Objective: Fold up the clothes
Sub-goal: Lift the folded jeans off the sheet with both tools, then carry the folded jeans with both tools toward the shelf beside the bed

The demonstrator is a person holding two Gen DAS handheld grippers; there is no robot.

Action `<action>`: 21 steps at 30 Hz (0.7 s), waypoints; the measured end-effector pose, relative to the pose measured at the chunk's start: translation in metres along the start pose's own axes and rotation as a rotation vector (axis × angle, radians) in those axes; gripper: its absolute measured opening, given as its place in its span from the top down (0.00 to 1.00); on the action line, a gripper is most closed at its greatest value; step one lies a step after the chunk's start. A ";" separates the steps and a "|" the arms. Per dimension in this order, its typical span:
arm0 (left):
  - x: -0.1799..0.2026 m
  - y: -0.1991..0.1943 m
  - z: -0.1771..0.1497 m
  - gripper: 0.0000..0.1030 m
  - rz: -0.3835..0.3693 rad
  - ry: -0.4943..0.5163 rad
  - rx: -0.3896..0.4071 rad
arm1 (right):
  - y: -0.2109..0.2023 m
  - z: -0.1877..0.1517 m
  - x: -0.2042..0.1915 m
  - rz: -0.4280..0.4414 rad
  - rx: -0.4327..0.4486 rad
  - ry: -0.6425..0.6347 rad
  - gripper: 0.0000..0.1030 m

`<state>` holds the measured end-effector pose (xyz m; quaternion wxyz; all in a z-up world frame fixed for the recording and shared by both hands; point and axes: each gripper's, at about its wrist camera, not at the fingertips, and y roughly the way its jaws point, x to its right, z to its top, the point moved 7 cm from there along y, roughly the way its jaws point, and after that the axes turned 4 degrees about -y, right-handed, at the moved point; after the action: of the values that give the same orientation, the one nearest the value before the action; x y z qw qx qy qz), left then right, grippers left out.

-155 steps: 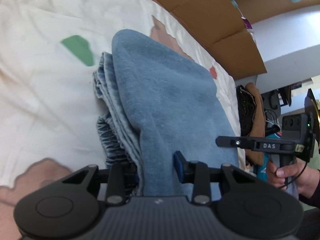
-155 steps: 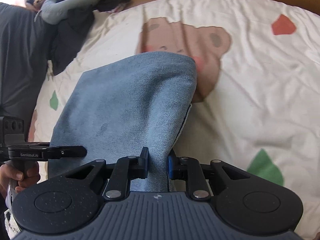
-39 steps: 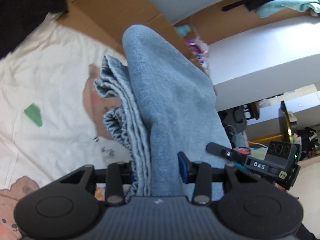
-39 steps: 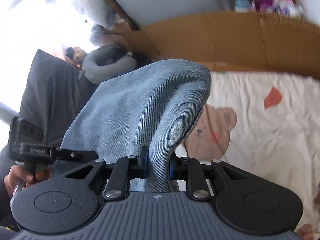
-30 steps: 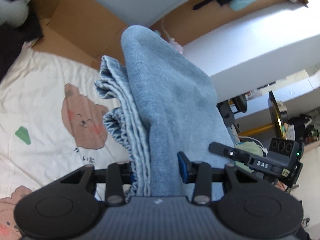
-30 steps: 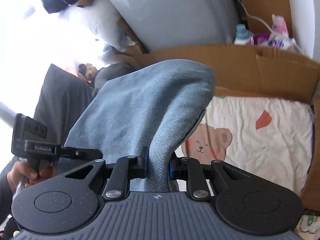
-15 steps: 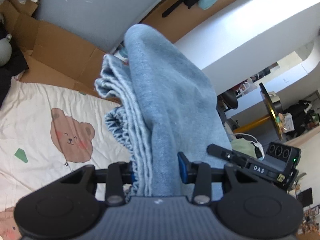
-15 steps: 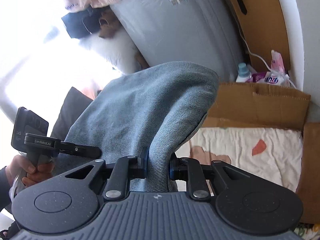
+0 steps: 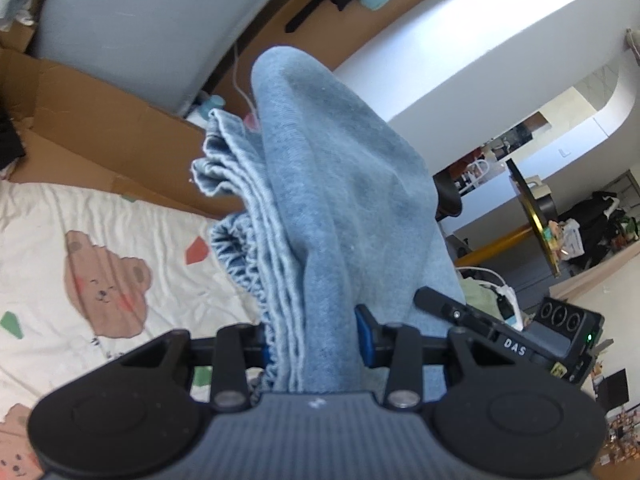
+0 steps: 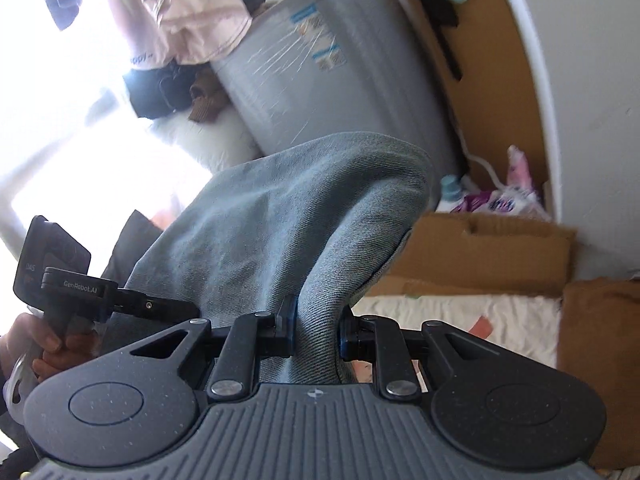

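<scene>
A folded pair of light blue jeans [image 9: 332, 184] hangs in the air between both grippers, well above the bed. My left gripper [image 9: 316, 340] is shut on one end, where several denim layers and a gathered waistband bunch between its blue pads. My right gripper [image 10: 316, 330] is shut on the other end of the jeans [image 10: 288, 216], which drape over its fingers. Each view shows the other gripper: the right one [image 9: 500, 340] at lower right, the left one [image 10: 100, 296] at left, held by a hand [image 10: 44, 344].
Below lies a cream bedsheet [image 9: 52, 208] printed with bears and coloured shapes. Flattened cardboard [image 9: 92, 128] lines the bed's far side. A grey upright mattress [image 10: 332, 68], bottles [image 10: 452, 188] and hanging clothes [image 10: 188, 16] stand beyond. A chair and a desk [image 9: 592, 268] fill the room at right.
Both grippers have risen together with the jeans still gripped. The bedsheet has dropped lower in both views, and the wall, mattress and room beyond have come into sight.
</scene>
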<state>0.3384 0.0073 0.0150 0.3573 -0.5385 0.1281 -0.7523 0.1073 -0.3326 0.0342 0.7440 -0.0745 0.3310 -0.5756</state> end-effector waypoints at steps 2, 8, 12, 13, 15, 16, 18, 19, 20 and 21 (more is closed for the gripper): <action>0.008 0.013 0.000 0.61 -0.003 0.012 -0.005 | -0.009 0.001 0.012 -0.010 0.009 0.006 0.81; 0.032 0.053 -0.008 0.61 0.002 0.030 -0.025 | -0.030 -0.005 0.053 -0.057 0.020 0.033 0.81; 0.045 0.077 -0.017 0.61 -0.014 0.029 -0.035 | -0.047 -0.009 0.079 -0.083 0.034 0.059 0.81; 0.048 0.083 -0.020 0.61 -0.020 0.030 -0.041 | -0.051 -0.010 0.086 -0.091 0.038 0.062 0.81; 0.052 0.097 -0.023 0.61 -0.030 0.031 -0.054 | -0.057 -0.013 0.099 -0.108 0.037 0.072 0.81; 0.054 0.102 -0.023 0.61 -0.035 0.032 -0.059 | -0.059 -0.014 0.105 -0.118 0.035 0.077 0.81; 0.057 0.114 -0.024 0.61 -0.046 0.031 -0.067 | -0.061 -0.017 0.119 -0.136 0.035 0.096 0.81; 0.057 0.121 -0.024 0.61 -0.056 0.026 -0.070 | -0.063 -0.017 0.125 -0.148 0.038 0.106 0.81; 0.058 0.127 -0.024 0.61 -0.066 0.021 -0.073 | -0.064 -0.016 0.131 -0.164 0.045 0.115 0.81; 0.059 0.132 -0.025 0.61 -0.077 0.019 -0.076 | -0.065 -0.015 0.136 -0.179 0.053 0.124 0.81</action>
<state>0.3592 -0.1315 -0.0282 0.3062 -0.5493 0.1390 -0.7650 0.0617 -0.4732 -0.0008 0.6695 -0.0483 0.3533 -0.6517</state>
